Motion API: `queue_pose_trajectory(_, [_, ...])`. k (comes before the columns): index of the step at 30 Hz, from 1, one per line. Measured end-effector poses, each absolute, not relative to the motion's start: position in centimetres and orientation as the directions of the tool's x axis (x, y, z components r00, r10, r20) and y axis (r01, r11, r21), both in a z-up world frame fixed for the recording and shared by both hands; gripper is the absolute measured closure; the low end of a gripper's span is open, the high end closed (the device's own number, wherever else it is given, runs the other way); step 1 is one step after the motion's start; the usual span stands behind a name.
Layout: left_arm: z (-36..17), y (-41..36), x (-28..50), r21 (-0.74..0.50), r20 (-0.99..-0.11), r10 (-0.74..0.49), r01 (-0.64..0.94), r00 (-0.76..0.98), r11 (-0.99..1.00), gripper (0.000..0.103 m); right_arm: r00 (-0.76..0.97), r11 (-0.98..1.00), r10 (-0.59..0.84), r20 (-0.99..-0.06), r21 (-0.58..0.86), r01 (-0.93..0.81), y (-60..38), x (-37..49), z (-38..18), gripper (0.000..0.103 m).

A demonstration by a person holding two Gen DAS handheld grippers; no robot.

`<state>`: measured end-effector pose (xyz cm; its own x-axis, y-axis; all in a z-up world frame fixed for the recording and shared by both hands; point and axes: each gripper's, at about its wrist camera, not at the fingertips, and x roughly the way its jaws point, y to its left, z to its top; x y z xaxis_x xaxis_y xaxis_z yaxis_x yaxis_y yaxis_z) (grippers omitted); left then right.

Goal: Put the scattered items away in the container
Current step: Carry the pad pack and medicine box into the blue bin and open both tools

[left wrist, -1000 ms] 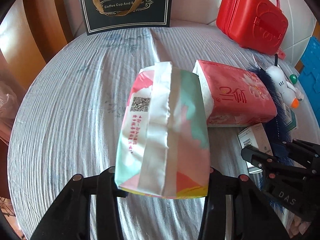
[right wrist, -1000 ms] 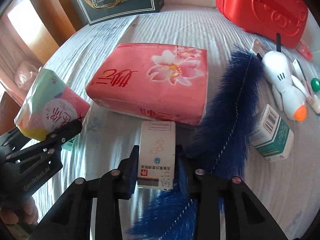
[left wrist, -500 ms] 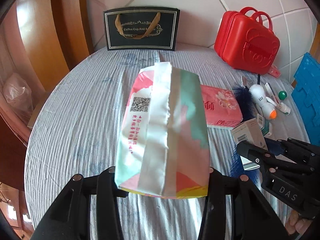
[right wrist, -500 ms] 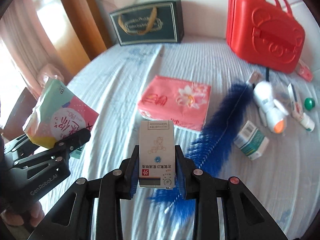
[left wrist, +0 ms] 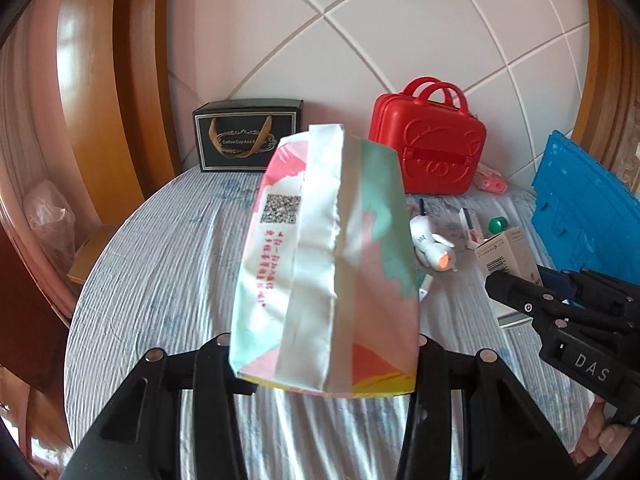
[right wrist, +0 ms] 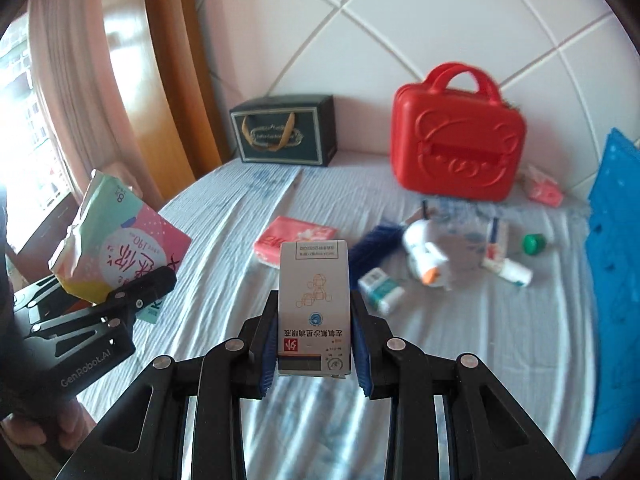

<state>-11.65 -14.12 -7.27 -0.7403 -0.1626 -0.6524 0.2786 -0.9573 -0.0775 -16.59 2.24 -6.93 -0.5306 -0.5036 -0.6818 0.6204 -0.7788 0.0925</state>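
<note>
right claw [right wrist: 314, 354] gripping white box [right wrist: 314, 304]

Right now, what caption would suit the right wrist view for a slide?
Right gripper holds a white medicine box above the cloth-covered table, with the red mini suitcase behind.

A soft pastel packet [left wrist: 326, 264] — pink, mint and white, with a QR code — is held up off the bed. A small white box [right wrist: 314, 308] stands upright, also in the air. Pink tissue pack [right wrist: 294, 238], blue feather [right wrist: 376, 242], white toy [right wrist: 424, 256] and green-white carton [right wrist: 380, 290] lie scattered on the sheet — blue crate [left wrist: 580, 208] at the right edge.
</note>
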Motion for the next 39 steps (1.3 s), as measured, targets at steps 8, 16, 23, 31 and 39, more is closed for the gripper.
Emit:
queue_pose_trajectory(8, [-3.7, -1.4, -9.2, -0.04, -0.587, -0.206, 0.283, -0.783, -0.958, 0.061, -0.599, -0.772, -0.54, -0.591, 0.066, 0.632, 15.3, -14.3, -2.3, 0.072])
queue_pose_trajectory(16, [-0.4, 9.5, -8.9, -0.018, -0.566, -0.183, 0.233, -0.804, -0.972, 0.061, -0.661, -0.793, -0.53, -0.53, 0.036, 0.608, 26.4, -13.7, 2.4, 0.072])
queue_pose_trajectory(23, [3.2, 16.3, -11.3, 0.018, -0.516, -0.095, 0.1, -0.851, -0.995, 0.061, -0.771, -0.869, -0.45, -0.45, 0.022, 0.494, 33.7, -14.5, 6.7, 0.072])
queue_pose_trajectory(31, [7.4, 24.8, -15.8, 0.006, -0.488, 0.058, -0.07, -0.871, -0.998, 0.061, -0.837, -0.944, -0.286, -0.467, -0.012, 0.329, 41.8, -17.8, 9.1, 0.072])
queue_pose_trajectory(39, [10.4, 37.7, -21.4, 0.046, -0.458, 0.139, -0.18, -0.878, -0.983, 0.061, -0.862, -0.969, -0.186, -0.472, -0.06, 0.241, 53.4, -22.0, 9.5, 0.072])
